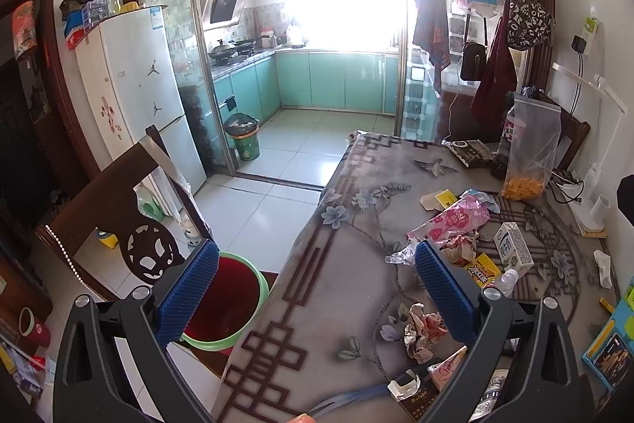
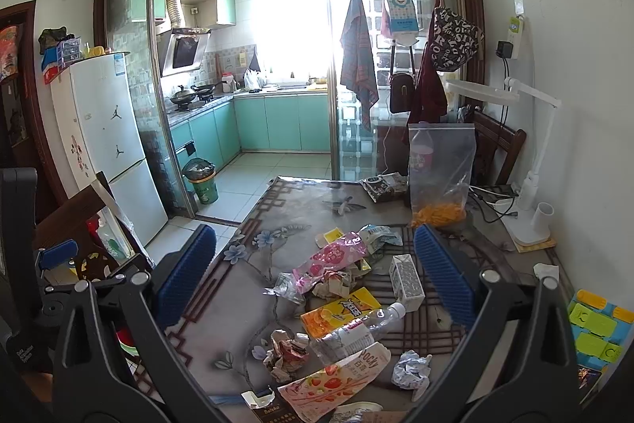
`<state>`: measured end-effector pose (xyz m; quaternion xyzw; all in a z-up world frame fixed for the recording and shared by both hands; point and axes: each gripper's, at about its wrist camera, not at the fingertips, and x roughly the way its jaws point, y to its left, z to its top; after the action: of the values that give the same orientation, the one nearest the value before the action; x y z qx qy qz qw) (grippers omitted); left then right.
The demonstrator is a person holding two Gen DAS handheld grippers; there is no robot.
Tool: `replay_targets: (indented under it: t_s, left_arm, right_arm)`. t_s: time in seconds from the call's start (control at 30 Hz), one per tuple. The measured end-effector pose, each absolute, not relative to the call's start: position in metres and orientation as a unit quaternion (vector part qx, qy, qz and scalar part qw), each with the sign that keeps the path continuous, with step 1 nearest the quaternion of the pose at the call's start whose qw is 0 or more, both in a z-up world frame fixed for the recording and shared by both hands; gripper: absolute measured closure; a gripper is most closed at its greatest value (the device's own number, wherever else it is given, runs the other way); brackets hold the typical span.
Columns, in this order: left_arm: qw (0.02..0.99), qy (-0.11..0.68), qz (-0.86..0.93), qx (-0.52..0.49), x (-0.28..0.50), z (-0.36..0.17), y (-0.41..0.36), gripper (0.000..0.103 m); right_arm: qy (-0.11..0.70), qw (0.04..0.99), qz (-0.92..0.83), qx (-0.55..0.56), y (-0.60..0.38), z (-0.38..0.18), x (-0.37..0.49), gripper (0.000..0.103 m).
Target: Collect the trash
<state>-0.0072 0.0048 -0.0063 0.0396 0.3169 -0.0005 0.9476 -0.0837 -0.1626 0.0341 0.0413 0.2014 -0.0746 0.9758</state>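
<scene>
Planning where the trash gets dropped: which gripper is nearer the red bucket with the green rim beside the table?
Left. The left gripper hangs at the table's edge, the red bucket just beyond its left finger. The right gripper is over the litter on the table, the bucket barely visible at far left.

"Pocky" on strawberry snack box [image 2: 348, 379]

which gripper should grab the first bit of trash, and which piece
Probably the right gripper: it is open, with the clear plastic bottle and crumpled wrapper lying between its fingers. The left gripper, also open, points at bare tablecloth beside the green-rimmed bin.
</scene>
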Motion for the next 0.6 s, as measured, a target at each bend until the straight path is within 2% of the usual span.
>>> replay_targets:
  t_s: [0.6]
  left_arm:
    - [0.948,0.315,0.0,0.036,-0.0047,-0.0051,0.015,0.008]
  right_arm:
    - [0.202,0.976,-0.075,0.041,-0.1611,0.034,-0.0806,0.004]
